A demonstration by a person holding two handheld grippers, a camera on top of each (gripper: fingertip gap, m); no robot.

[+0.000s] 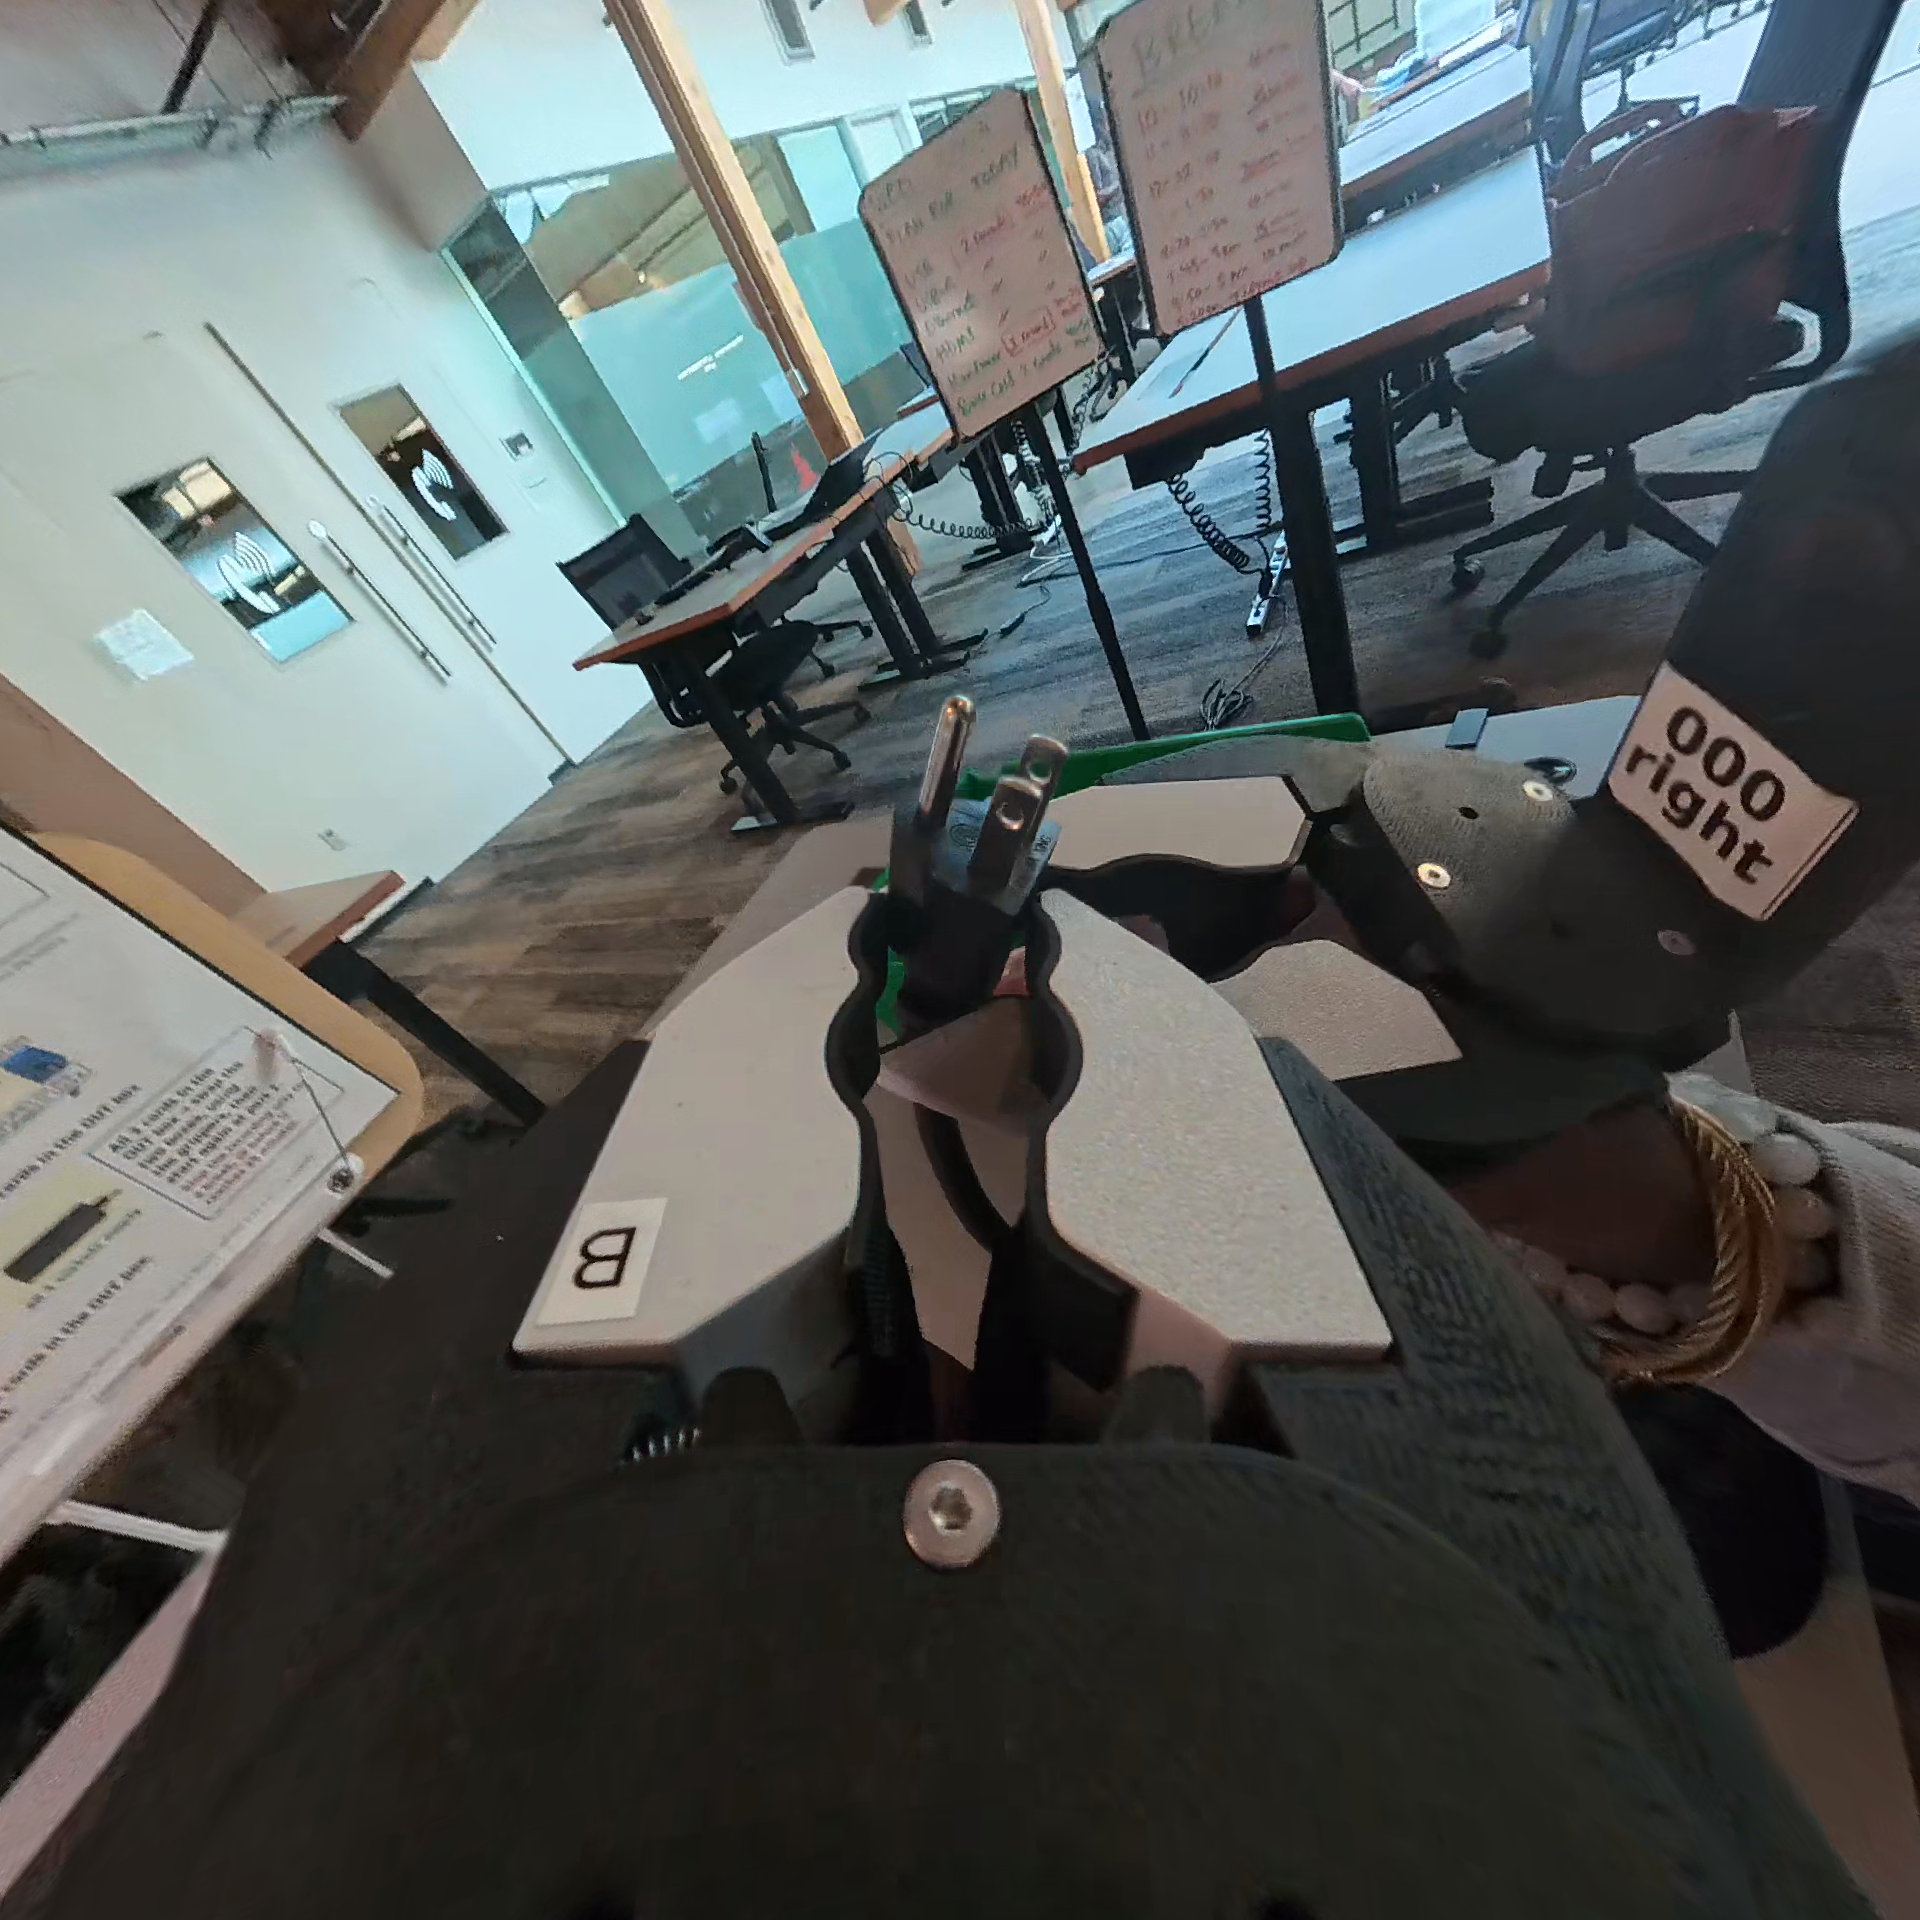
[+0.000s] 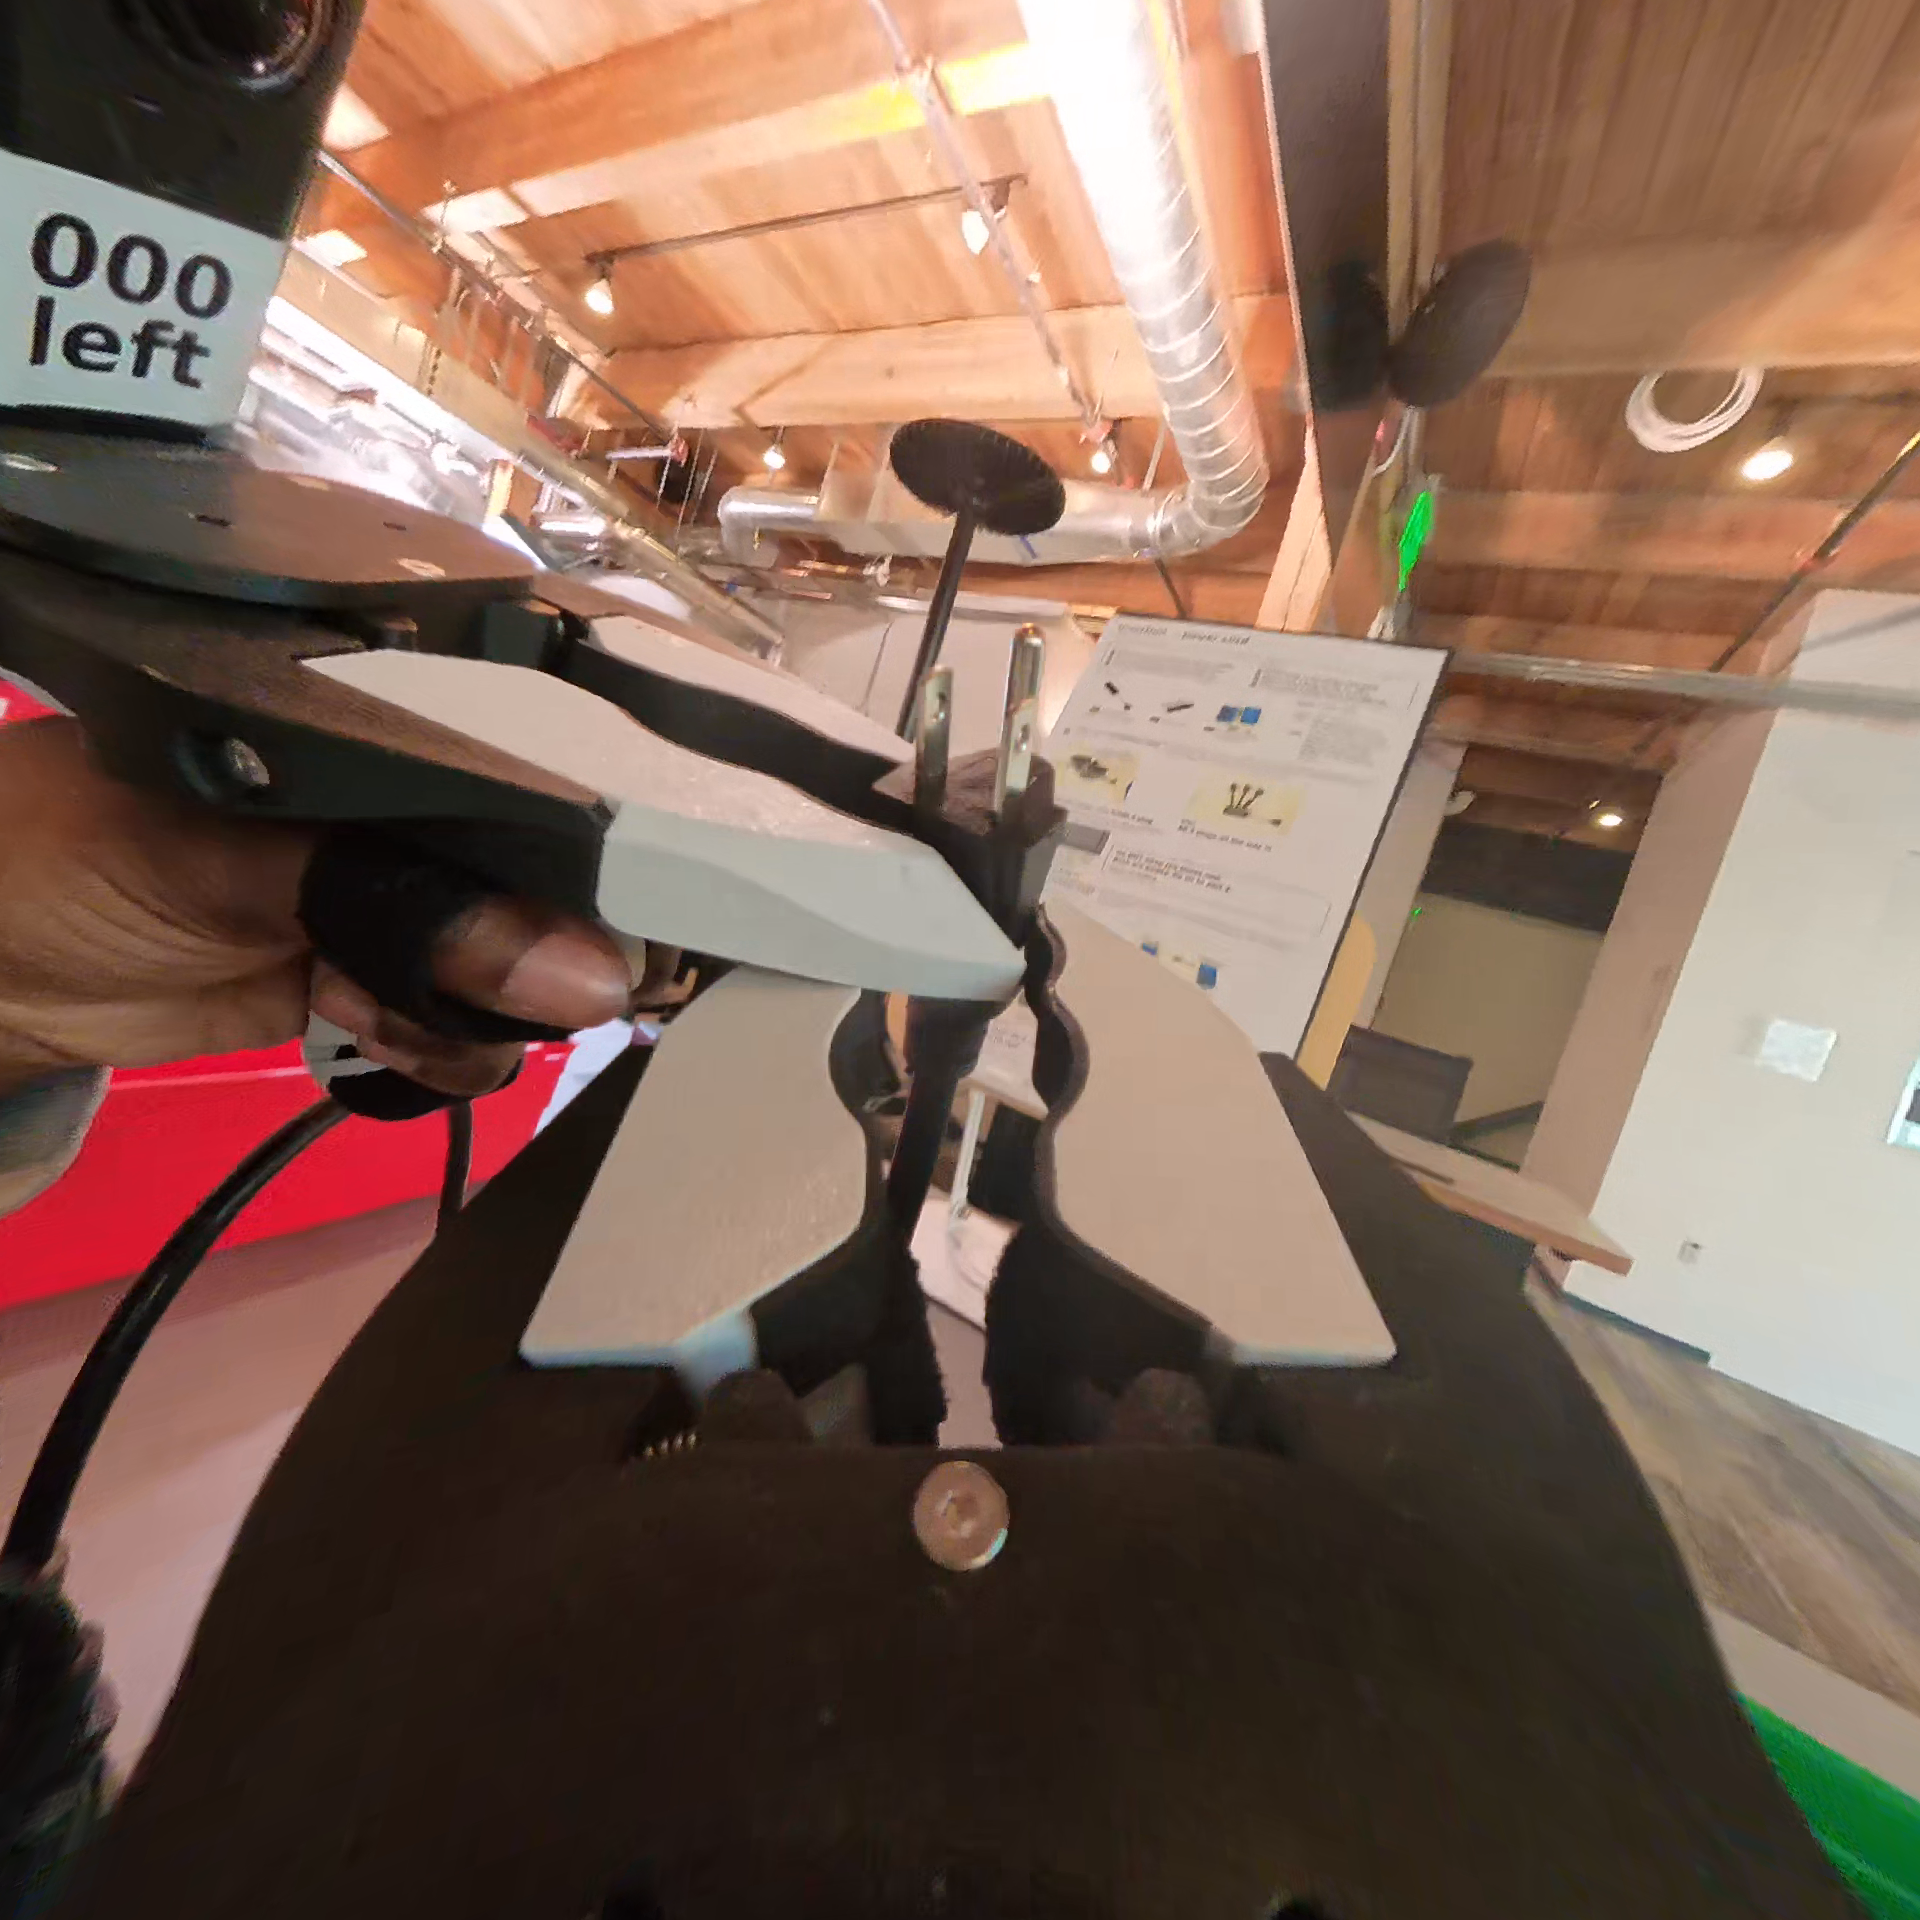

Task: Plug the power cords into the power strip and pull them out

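Left wrist view, far left: white sheet (image 1: 156, 1143) on a tan board, tilted. Centre: left claw (image 1: 956, 935) clamped on a black plug (image 1: 961, 894), three prongs pointing up and away, cord (image 1: 961, 1174) dropping back between the grey fingers (image 1: 738, 1122). Green bin edge (image 1: 1226, 743) just behind the plug. Right: right claw (image 1: 1195, 914) reaching in sideways from a sleeved hand (image 1: 1558, 1174) with gold bangles, its tips just beside the plug, partly hidden behind the left fingers; grip not clear from here. Background: benches (image 1: 727, 613), office chairs, two whiteboards (image 1: 977, 260).

Right wrist view, left: hand (image 2: 208, 935) holding the left claw (image 2: 987, 894), which crosses in from the left and pinches the plug (image 2: 997, 810) by its body, prongs upright. Cord (image 2: 156, 1299) looping down at lower left, red surface behind. Centre: right claw (image 2: 961, 997) with tips narrowly apart around the cord below the plug; contact cannot be told. Right: poster (image 2: 1236, 769) on a stand, wooden ceiling with silver duct (image 2: 1174, 343) above.

Power strip not in sight in either view
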